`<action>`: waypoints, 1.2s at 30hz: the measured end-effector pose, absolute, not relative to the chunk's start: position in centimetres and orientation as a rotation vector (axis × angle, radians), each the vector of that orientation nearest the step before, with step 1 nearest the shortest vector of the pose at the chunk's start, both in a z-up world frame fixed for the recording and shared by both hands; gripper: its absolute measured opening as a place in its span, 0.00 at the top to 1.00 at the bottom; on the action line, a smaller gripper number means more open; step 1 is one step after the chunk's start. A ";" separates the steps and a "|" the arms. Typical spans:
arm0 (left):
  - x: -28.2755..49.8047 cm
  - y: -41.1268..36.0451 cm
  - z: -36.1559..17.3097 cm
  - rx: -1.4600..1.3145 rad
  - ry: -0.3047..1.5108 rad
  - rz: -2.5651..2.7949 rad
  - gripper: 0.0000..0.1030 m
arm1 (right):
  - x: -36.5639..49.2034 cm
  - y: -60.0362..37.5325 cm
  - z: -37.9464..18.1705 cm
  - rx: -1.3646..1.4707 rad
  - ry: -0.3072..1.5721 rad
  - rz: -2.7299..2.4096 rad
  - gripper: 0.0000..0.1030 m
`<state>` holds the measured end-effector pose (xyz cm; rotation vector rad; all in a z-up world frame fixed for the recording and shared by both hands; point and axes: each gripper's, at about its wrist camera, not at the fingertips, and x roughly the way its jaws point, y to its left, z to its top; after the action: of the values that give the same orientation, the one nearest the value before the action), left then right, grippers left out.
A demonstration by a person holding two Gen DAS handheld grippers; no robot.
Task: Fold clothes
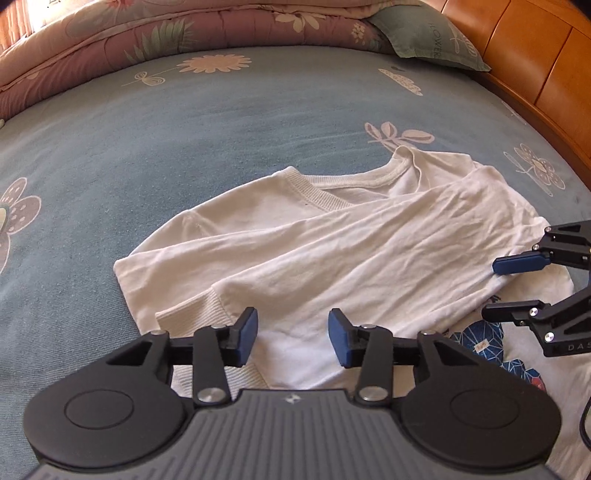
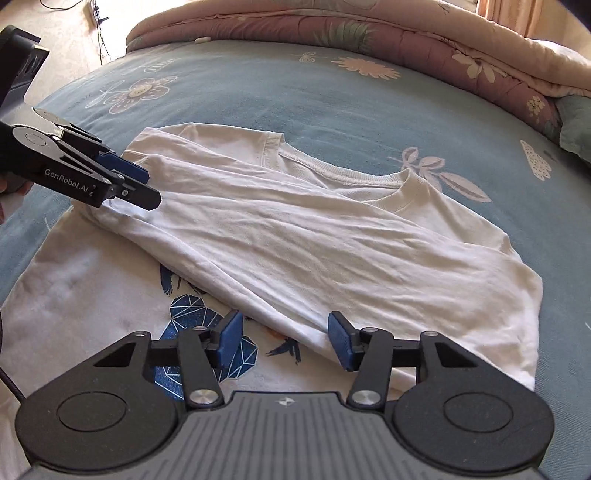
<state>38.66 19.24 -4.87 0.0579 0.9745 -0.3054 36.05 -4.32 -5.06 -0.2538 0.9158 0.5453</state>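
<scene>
Now, step in hand: a fold has been laid across the shirt, and the job, as I judge it, is to let go cleanly and line up the next fold.
Shirt: white T-shirt [image 2: 295, 236] spread on the blue flowered bedsheet [image 2: 295, 92], collar [image 2: 399, 192] toward the far side, one side folded diagonally over the body so that the blue printed design [image 2: 192, 314] shows only at the near left.
Left gripper [image 1: 292, 338]: jaws apart over the near ribbed hem [image 1: 195, 317], nothing pinched between the blue pads.
Right gripper [image 2: 284, 338]: jaws likewise apart, straddling the near edge of the folded layer; the cloth lies between the pads but is not squeezed.
Doing it well: lift both grippers straight off so the pads do not drag the flap back; check that the folded edge runs straight from hem to shoulder.
Next grasp: take the far right side at shoulder and hem together, both layers in each bite.
Risk: thin, wrinkled cotton slides on itself; one snagged pad would skew the fold.
Surroundings: pink quilt [image 1: 147, 33] and pillow [image 1: 424, 33] at the far end, well apart.
</scene>
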 end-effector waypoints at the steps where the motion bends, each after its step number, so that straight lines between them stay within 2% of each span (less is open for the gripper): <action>1: 38.7 19.1 -5.0 0.061 0.973 -0.312 0.57 | 36.1 -4.7 -4.7 -0.238 0.906 0.536 0.45; 5: 38.8 18.9 -6.2 0.084 0.985 -0.303 0.55 | 37.3 -5.1 -4.7 -0.222 0.898 0.489 0.45; 10: 38.5 18.4 -4.8 0.070 0.987 -0.319 0.56 | 37.4 -5.6 -5.2 -0.233 0.916 0.477 0.45; 13: 37.3 16.8 -4.0 0.113 0.955 -0.396 0.52 | 37.0 -6.4 -4.5 -0.202 0.899 0.448 0.44; 18: 36.1 15.6 -6.0 0.146 0.985 -0.412 0.49 | 36.9 -6.9 -5.9 -0.220 0.937 0.422 0.33; 22: 35.6 15.7 -4.7 0.135 0.987 -0.400 0.48 | 36.5 -7.3 -4.7 -0.214 0.896 0.462 0.33; 28: 31.4 15.5 -2.3 0.223 0.989 -0.494 0.48 | 33.1 -8.5 -3.4 -0.283 0.897 0.617 0.33; 35: 25.8 14.7 -5.4 0.304 1.069 -0.568 0.48 | 28.4 -8.9 -6.0 -0.353 0.964 0.714 0.33; 36: 25.3 14.7 -5.7 0.304 1.062 -0.564 0.48 | 28.0 -9.3 -6.2 -0.347 0.962 0.708 0.30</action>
<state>25.27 14.74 -5.66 0.3045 1.0618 -0.5636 28.01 -9.27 -6.22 -0.3471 0.9618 0.7076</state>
